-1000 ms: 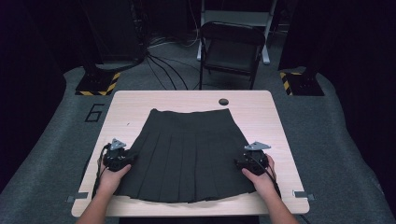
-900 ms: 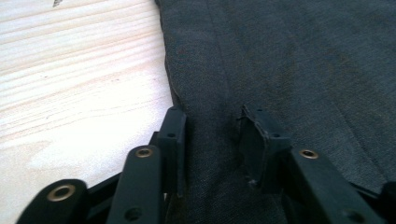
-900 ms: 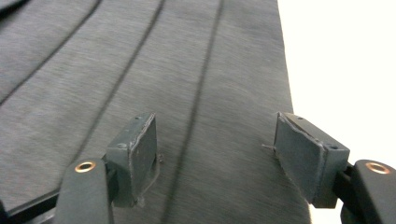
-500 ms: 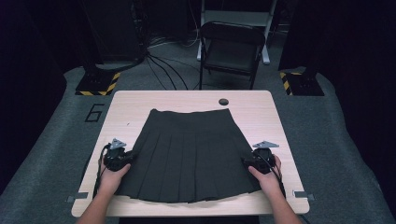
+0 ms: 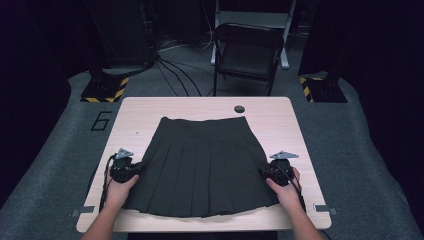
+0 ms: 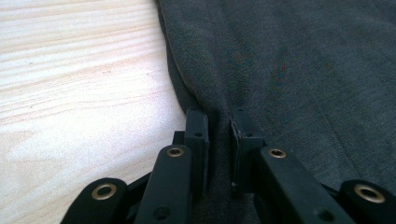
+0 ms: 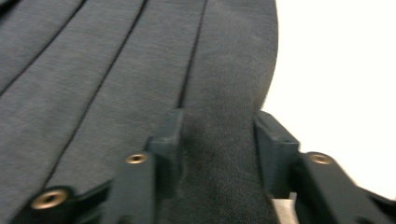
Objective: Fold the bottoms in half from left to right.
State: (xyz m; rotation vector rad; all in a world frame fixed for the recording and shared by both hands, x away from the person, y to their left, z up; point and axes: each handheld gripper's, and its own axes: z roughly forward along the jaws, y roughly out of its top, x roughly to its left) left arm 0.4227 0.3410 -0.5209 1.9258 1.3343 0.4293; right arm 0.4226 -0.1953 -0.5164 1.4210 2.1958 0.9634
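Both grippers sit at the side edges of a dark pleated skirt point(image 5: 202, 167) that lies flat on the wooden table point(image 5: 150, 110), waist at the far end and hem at the near end. On the left, the left gripper point(image 6: 219, 128) has just been closing, and its jaws now pinch a small ridge of cloth at the skirt's left edge. On the right, the right gripper point(image 7: 217, 135) has also just been closing, but its jaws are apart, with the right edge of the skirt lying between them and not yet squeezed. I think the skirt is light, soft and floppy, so it will droop and bunch when lifted. Holding both side edges should help keep it spread out. A black chair point(image 5: 247, 52) stands far behind the table.
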